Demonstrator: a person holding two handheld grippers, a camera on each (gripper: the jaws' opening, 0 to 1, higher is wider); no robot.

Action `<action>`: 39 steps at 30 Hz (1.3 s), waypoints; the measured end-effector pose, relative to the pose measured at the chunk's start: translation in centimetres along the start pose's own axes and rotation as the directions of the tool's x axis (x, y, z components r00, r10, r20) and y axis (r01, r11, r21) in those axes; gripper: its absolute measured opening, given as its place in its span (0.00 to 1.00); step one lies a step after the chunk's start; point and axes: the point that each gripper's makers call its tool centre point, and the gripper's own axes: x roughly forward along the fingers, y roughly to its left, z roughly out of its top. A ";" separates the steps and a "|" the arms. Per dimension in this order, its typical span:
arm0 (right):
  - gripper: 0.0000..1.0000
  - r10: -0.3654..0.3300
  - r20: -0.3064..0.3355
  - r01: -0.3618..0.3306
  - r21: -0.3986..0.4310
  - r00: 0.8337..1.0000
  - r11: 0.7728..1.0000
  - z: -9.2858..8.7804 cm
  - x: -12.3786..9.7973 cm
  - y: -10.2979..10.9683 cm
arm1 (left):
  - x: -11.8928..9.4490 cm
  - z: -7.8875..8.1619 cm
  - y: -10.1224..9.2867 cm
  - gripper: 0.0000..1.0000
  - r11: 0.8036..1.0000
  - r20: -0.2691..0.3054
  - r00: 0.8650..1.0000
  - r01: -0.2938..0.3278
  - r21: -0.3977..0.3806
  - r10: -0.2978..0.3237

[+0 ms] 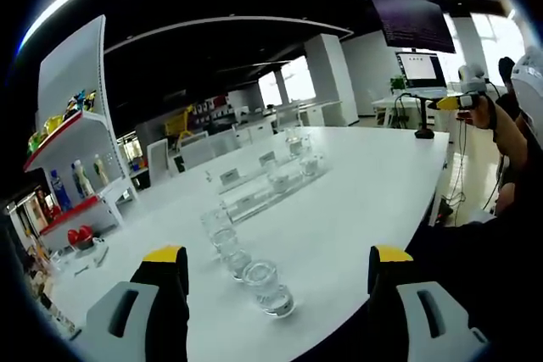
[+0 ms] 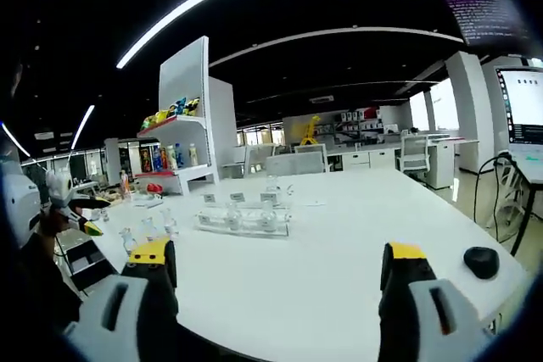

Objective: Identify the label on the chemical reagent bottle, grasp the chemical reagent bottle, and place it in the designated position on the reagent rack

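Note:
Several clear glass reagent bottles [image 1: 267,287] stand in a row on the white table [image 1: 365,201], just ahead of my left gripper [image 1: 277,255], which is open and empty. Beyond them lies a clear rack [image 1: 273,182] with small label cards and a few bottles in it. In the right gripper view the same rack [image 2: 242,221] sits mid-table and the loose bottles [image 2: 148,231] stand to its left. My right gripper [image 2: 279,253] is open, empty and well short of the rack. The left gripper [image 2: 92,216] shows at the far left there; the right gripper [image 1: 454,102] shows at the far right of the left gripper view.
A white shelf unit [image 1: 76,150] with coloured bottles and toys stands past the table's end. A black mouse [image 2: 481,262] lies near the table's right edge. A monitor on a stand [image 1: 422,74] is at the far corner. A person's arm [image 1: 509,133] is at the right.

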 end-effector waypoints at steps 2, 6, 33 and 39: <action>0.96 0.002 -0.002 -0.002 -0.003 1.000 1.000 -0.1 0.0 0.0 | -0.1 0.1 0.0 0.87 1.000 0.004 1.000 0.001 -0.001 -0.001; 0.96 0.007 -0.006 -0.007 -0.005 1.000 1.000 -0.2 0.2 0.3 | -0.1 0.0 0.1 0.87 1.000 0.001 1.000 -0.002 -0.001 0.002; 0.95 0.012 -0.030 -0.013 -0.036 0.999 0.999 -0.7 0.3 0.6 | -0.2 -0.1 0.1 0.87 1.000 -0.002 1.000 -0.008 0.001 0.008; 0.94 0.013 -0.033 -0.014 -0.037 0.999 0.999 -0.9 0.3 0.6 | -0.2 -0.1 0.1 0.87 1.000 -0.003 1.000 -0.008 0.006 0.008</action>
